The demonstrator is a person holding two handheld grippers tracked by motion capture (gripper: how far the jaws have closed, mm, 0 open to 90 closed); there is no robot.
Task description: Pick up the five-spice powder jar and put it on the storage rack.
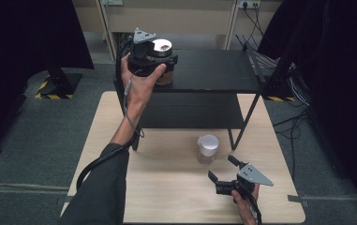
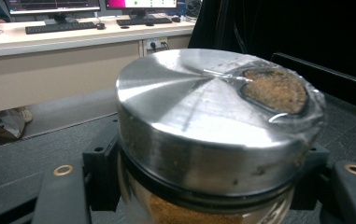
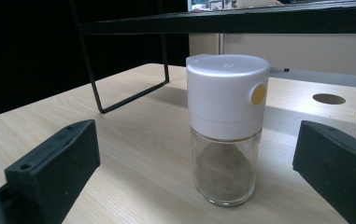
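From above, I see my left gripper (image 1: 159, 63) clamped on the metal-lidded jar (image 1: 163, 51) over the black shelf (image 1: 213, 70). My right gripper (image 1: 223, 169) gapes near the white-capped shaker (image 1: 208, 148) on the table (image 1: 167, 187). Left gripper view: jaws squeeze the jar. Right gripper view: jaws wide, shaker standing between, untouched.

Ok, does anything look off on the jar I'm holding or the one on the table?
Yes: the metal-lidded jar in the left gripper has brown powder caked around its lid opening under wrinkled clear film. The white-capped shaker stands upright and clean.
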